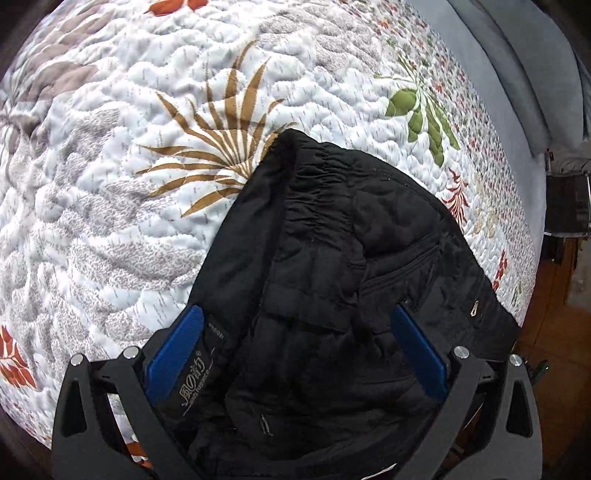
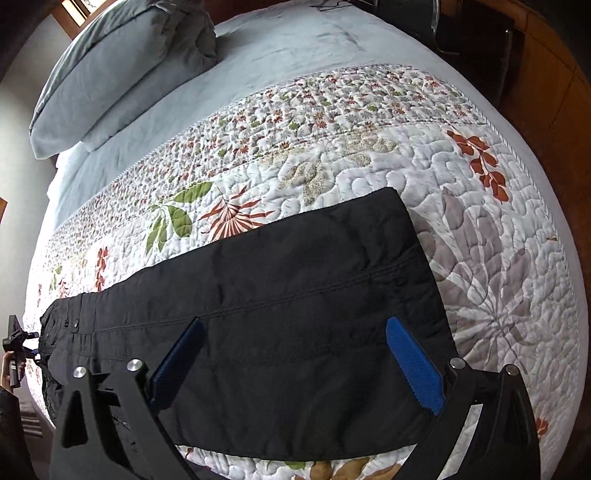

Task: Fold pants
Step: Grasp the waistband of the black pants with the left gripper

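Black quilted pants (image 2: 288,295) lie flat across a floral quilt (image 2: 369,155) on a bed, legs stacked, cuffs toward the right. In the left wrist view the waist end (image 1: 332,236) shows its elastic band, a zip pocket and an inner label, partly turned over. My left gripper (image 1: 295,325) is open, its blue fingers (image 1: 184,339) on either side of the waist fabric. My right gripper (image 2: 295,332) is open, its fingers (image 2: 413,362) spread over the pant legs near the cuffs. The left gripper also shows at the far left edge in the right wrist view (image 2: 16,343).
The quilt (image 1: 147,166) covers most of the bed. A grey-blue sheet (image 2: 258,55) and pillow (image 2: 122,70) lie at the head. A dark chair (image 2: 476,33) and wooden floor (image 1: 554,325) lie beyond the bed's edge.
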Motion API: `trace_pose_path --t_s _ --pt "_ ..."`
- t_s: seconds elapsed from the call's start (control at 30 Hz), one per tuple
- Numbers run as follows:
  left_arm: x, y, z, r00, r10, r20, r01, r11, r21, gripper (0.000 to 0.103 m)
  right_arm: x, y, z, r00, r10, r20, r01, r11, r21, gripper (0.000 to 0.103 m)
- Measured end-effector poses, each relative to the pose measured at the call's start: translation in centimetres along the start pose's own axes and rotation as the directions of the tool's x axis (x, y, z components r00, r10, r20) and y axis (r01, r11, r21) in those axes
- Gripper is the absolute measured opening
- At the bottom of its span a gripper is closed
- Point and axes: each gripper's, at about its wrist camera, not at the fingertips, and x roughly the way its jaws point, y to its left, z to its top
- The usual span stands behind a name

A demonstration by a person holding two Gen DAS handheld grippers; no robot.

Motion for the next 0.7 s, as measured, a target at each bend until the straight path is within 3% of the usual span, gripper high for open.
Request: trace_pose_path --t_s 0.1,0.2,0.27,0.3,0.4,0.5,0.57,0.7 --pt "0.2 -1.0 0.2 1.000 -0.017 -0.009 0.017 0.998 0.058 0.099 0.3 -0.5 0.8 1.000 -0.010 -0.018 0.009 0.999 -0.034 0.100" --pt "0.9 -1.6 0.4 0.999 0.030 -0.014 -0.028 0.996 0.084 0.095 0.8 -1.5 1.5 0.999 -0.030 -0.046 0.027 0.999 -0.047 0.100" --pt "1.4 -2.0 0.5 0.995 0.101 -0.009 -0.099 0.989 0.114 0.079 1.2 -2.1 2.0 0.998 -0.042 -0.052 0.040 0.998 -0.041 0.100" --pt "1.5 -2.2 0.5 0.994 0.111 -0.006 -0.110 0.986 0.122 0.078 1.2 -2.3 2.2 0.998 -0.047 -0.040 0.046 0.998 -0.038 0.100" --pt "1.5 -2.5 0.6 0.992 0.122 -0.013 -0.119 0.983 0.137 0.069 1.4 -3.1 3.6 0.997 -0.072 -0.007 0.072 0.997 -0.001 0.100" --pt "1.3 -3.0 0.7 0.993 0.119 -0.020 -0.115 0.982 0.147 0.055 2.8 -3.7 5.1 0.994 -0.098 -0.050 0.099 0.995 0.020 0.100" --pt "1.5 -3.5 0.8 0.993 0.116 -0.024 -0.111 0.982 0.153 0.046 4.2 -3.3 5.7 0.988 -0.133 -0.074 0.133 0.991 -0.010 0.100" --pt "1.8 -4.0 0.8 0.992 0.123 -0.027 -0.117 0.978 0.171 0.040 6.7 -2.1 6.5 0.967 -0.224 -0.117 0.215 0.973 -0.083 0.100"
